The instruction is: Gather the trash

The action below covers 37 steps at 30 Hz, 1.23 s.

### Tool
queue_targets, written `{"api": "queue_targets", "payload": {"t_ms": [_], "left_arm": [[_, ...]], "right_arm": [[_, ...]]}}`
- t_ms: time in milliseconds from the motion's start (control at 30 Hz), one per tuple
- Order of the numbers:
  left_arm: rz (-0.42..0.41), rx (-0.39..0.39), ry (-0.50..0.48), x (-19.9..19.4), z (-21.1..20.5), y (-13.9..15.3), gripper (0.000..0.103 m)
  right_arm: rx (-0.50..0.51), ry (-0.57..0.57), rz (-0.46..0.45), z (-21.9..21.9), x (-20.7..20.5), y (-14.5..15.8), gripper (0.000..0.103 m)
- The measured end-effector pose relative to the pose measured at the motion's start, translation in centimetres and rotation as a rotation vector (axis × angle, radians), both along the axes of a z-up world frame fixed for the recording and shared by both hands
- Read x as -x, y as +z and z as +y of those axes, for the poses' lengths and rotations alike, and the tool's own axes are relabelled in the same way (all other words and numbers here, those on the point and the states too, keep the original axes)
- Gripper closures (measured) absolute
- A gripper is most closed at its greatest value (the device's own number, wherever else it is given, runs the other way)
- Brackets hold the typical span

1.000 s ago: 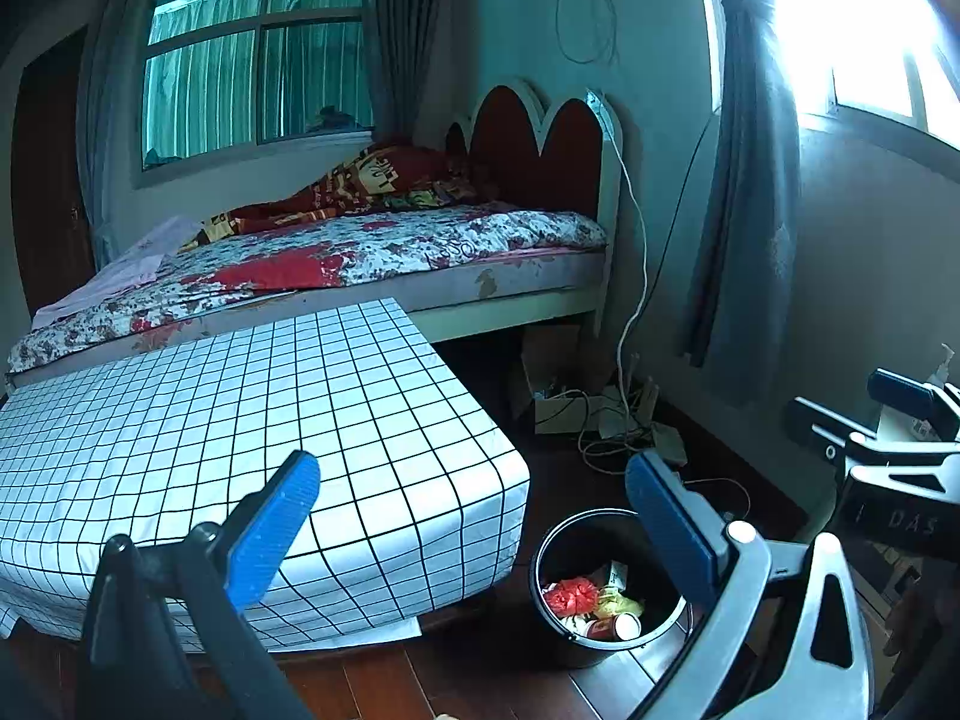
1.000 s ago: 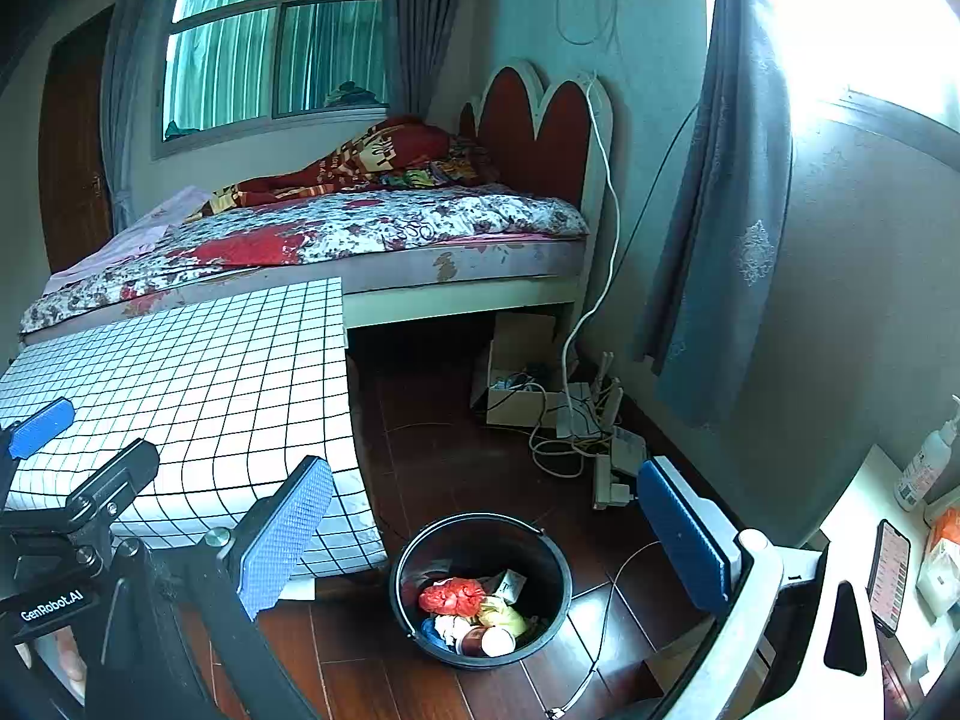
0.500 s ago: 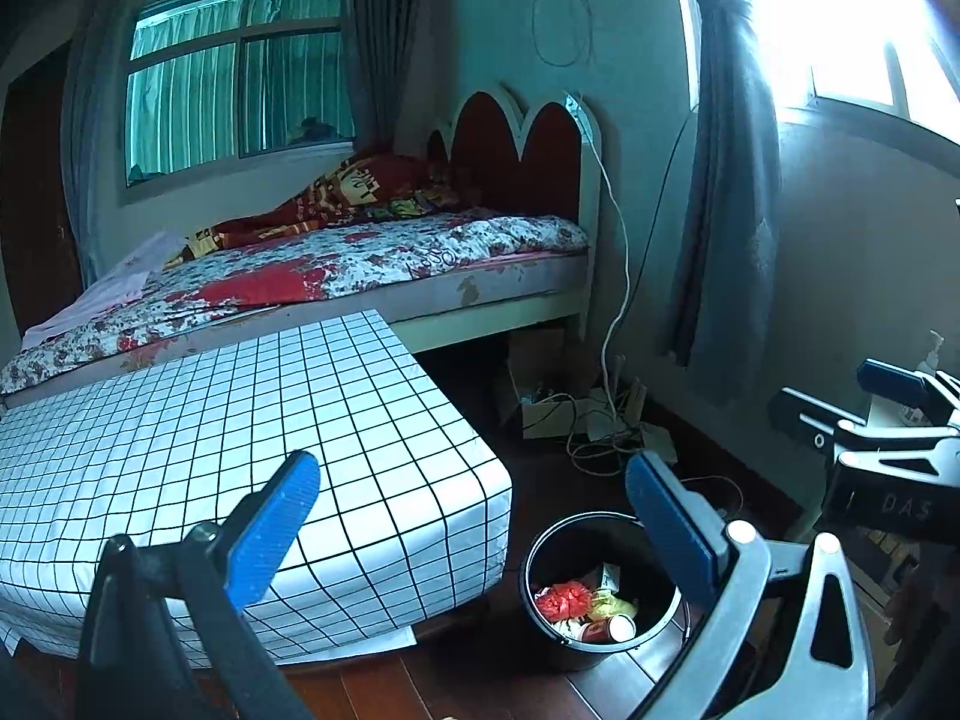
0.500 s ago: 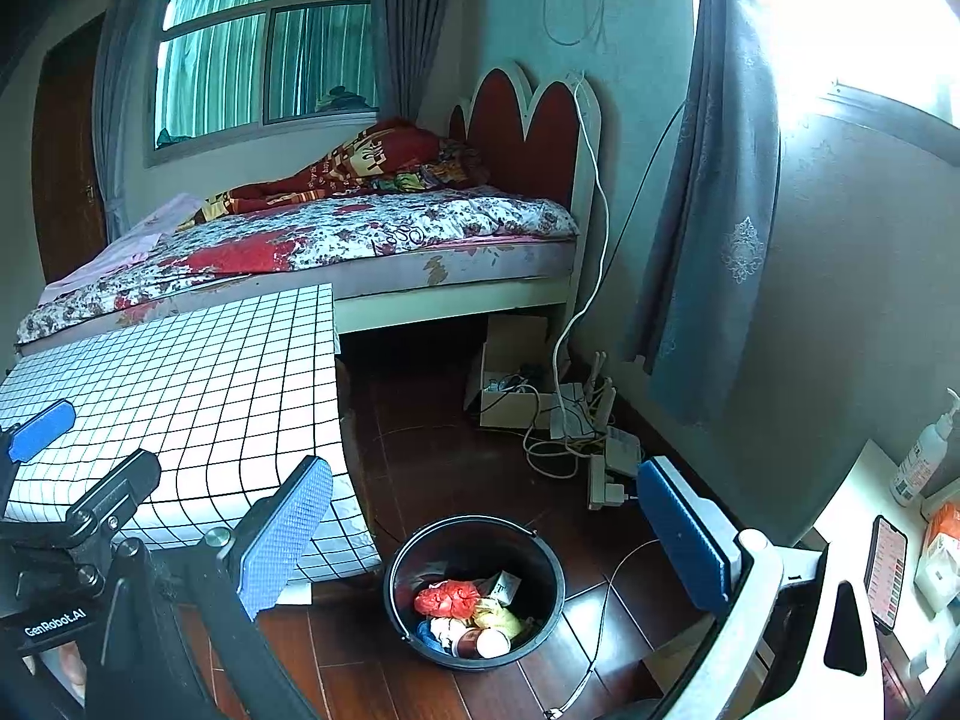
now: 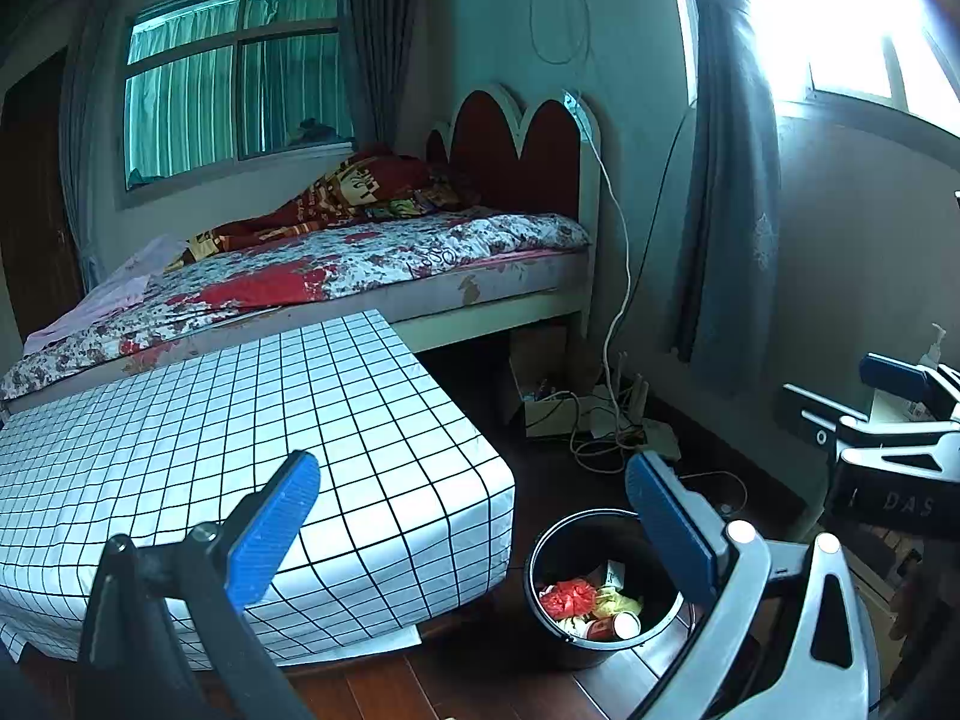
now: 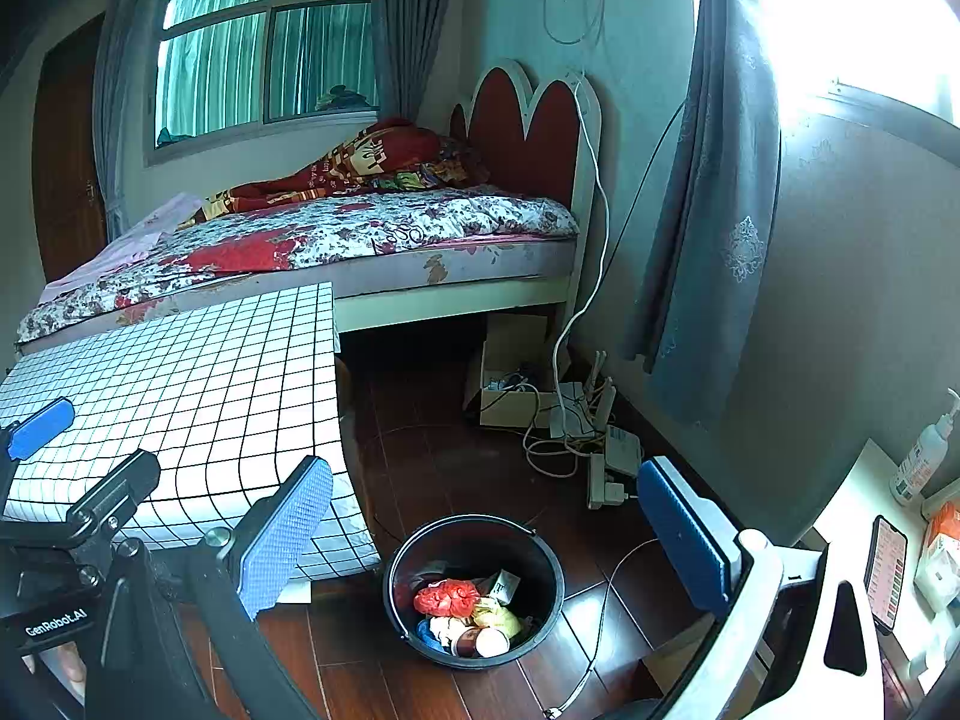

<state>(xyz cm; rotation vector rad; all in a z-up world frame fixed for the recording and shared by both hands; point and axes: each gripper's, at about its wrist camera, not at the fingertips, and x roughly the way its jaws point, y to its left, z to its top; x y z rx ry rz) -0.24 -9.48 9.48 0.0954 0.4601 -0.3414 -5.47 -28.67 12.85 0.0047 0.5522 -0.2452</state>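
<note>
Both grippers sit side by side, held up over the floor. Left gripper point(image 5: 474, 528) and right gripper point(image 6: 486, 534) have fingers wide apart, gripping nothing. Black bin point(image 6: 540, 564) sits below them, trash point(image 6: 447, 597) inside.

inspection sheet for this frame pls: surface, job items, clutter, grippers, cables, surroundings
Surface: dark wood floor.
Job's things: black bin on the floor, holding red bag, yellow wrapper and a cup.
Clutter: cardboard box, phone, pump bottle.
Grippers: left gripper and right gripper open, both empty.
Cables: white cable down from the headboard; power strip and tangle on the floor.
Surroundings: bed, grid mattress, curtain.
</note>
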Motion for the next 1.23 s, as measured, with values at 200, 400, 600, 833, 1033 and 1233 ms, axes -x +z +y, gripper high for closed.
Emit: {"api": "queue_targets", "payload": {"t_ms": [200,400,600,833,1033,1233], "left_arm": [[-0.001,0.0,-0.005,-0.01,0.03,0.0,0.001],[-0.001,-0.002,-0.006,0.04,0.01,-0.01,0.001],[-0.002,-0.004,-0.01,0.26,-0.15,-0.07,0.001],[0.003,-0.015,-0.019,0.29,-0.13,-0.27,0.001],[-0.002,-0.018,-0.018,0.26,0.06,-0.3,0.001],[0.007,-0.008,-0.03,0.21,0.11,-0.49,0.001]], "right_arm": [[0.004,0.003,0.003,0.1,0.01,-0.14,0.001],[0.011,0.0,0.004,0.2,0.04,-0.24,0.001],[0.01,0.004,0.004,0.18,0.07,-0.39,0.001],[0.012,0.008,0.001,0.18,0.23,-0.48,0.001],[0.013,0.008,0.002,0.06,0.22,-0.54,0.001],[0.012,0.009,0.009,-0.22,0.22,-0.82,0.001]]}}
